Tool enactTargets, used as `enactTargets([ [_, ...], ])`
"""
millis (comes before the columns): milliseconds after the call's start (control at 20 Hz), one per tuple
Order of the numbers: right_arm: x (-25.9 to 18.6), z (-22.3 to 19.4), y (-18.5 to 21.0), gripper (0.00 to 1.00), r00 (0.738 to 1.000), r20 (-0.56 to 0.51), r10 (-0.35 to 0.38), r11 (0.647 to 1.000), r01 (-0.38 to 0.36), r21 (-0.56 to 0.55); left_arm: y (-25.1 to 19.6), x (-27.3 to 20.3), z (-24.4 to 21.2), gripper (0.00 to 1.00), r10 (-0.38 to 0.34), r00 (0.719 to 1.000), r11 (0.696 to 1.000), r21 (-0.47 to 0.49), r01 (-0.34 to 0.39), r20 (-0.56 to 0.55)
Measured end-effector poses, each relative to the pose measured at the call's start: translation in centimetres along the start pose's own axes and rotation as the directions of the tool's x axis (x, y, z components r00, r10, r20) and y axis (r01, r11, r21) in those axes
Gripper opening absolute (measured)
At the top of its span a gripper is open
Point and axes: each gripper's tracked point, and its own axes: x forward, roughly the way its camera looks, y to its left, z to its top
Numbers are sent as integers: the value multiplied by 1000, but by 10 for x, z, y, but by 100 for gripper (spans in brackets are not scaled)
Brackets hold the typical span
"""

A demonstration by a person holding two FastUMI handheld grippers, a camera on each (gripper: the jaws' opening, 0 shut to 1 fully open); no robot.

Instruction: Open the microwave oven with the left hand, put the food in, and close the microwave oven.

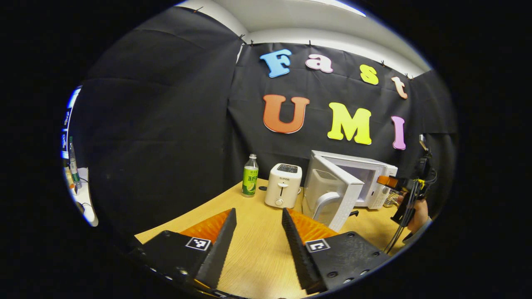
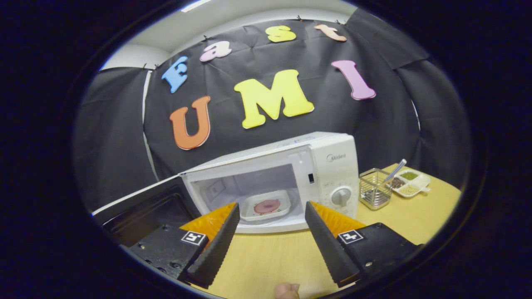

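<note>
Both grippers' fingers (image 1: 226, 241) (image 2: 320, 232) spread empty over bare table (image 2: 257, 257); microwave (image 2: 332, 166) door (image 1: 332, 195) wide open.

Your left gripper (image 1: 258, 214) has its jaws wide apart, holding nothing. Your right gripper (image 2: 270, 207) is also spread and empty; below it a fingertip (image 2: 286, 290) perhaps shows.

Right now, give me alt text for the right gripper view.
The white microwave stands open, its door swung left, with a plate of food inside. The open, empty right gripper faces it above the wooden table.
</note>
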Motion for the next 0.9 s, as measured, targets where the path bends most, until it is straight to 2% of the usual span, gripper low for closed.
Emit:
enactTargets([
  [50, -21, 10, -10, 90, 1000, 5, -10, 999, 10, -37, -4, 3, 1, 42, -15, 1000, 999, 30, 15, 12],
  [100, -41, 18, -15, 100, 1000, 8, -13, 998, 13, -67, -4, 8, 2, 24, -18, 1000, 998, 58, 17, 21],
  [150, -59, 26, -18, 100, 1000, 9, -13, 996, 14, -84, -7, 12, 1, 18, -33, 999, 996, 80, 31, 22],
  [200, -79, 34, -20, 91, 1000, 9, -4, 996, 4, -91, -11, 16, -3, 16, -44, 999, 995, 88, 42, 18],
  [250, -95, 41, -22, 91, 1000, 8, 13, 995, -12, -99, -13, 22, -6, 0, -47, 999, 995, 84, 45, 19],
  [300, -113, 46, -27, 100, 1000, 3, 15, 994, -14, -109, -17, 26, -11, 1, -65, 998, 995, 76, 65, 8],
  [350, -130, 53, -32, 100, 1000, 7, 16, 992, -15, -127, -20, 30, -13, 1, -68, 998, 995, 75, 67, 12],
  [400, -148, 59, -37, 91, 1000, 9, 16, 989, -14, -146, -23, 37, -12, 1, -78, 997, 995, 68, 77, 21],
  [450, -164, 65, -44, 100, 1000, 15, 5, 988, -3, -156, -28, 45, -17, 0, -94, 996, 994, 52, 93, 9],
  [550, -200, 74, -58, 100, 999, 29, -14, 987, 18, -159, -33, 58, -22, 0, -104, 995, 993, 50, 104, 5],
  [600, -214, 80, -66, 91, 999, 46, -23, 986, 30, -163, -37, 65, -27, 0, -110, 994, 993, 47, 110, 1],
  [650, -230, 86, -72, 91, 998, 54, -36, 985, 44, -169, -40, 70, -31, 0, -117, 993, 992, 44, 117, -5],
  [700, -245, 88, -79, 100, 997, 54, -51, 984, 60, -171, -44, 75, -37, 0, -123, 992, 991, 41, 123, -14],
  [750, -256, 88, -87, 100, 997, 54, -63, 984, 71, -164, -49, 77, -42, 14, -133, 991, 990, 42, 134, -25],
  [800, -265, 90, -92, 91, 996, 53, -67, 986, 74, -151, -57, 79, -48, 0, -143, 989, 989, 42, 144, -37],
  [850, -273, 92, -97, 91, 996, 55, -66, 988, 73, -134, -66, 78, -53, 14, -157, 986, 986, 45, 159, -50],
  [900, -280, 94, -101, 100, 996, 58, -63, 990, 70, -120, -67, 78, -56, 0, -144, 988, 987, 58, 147, -56],
])
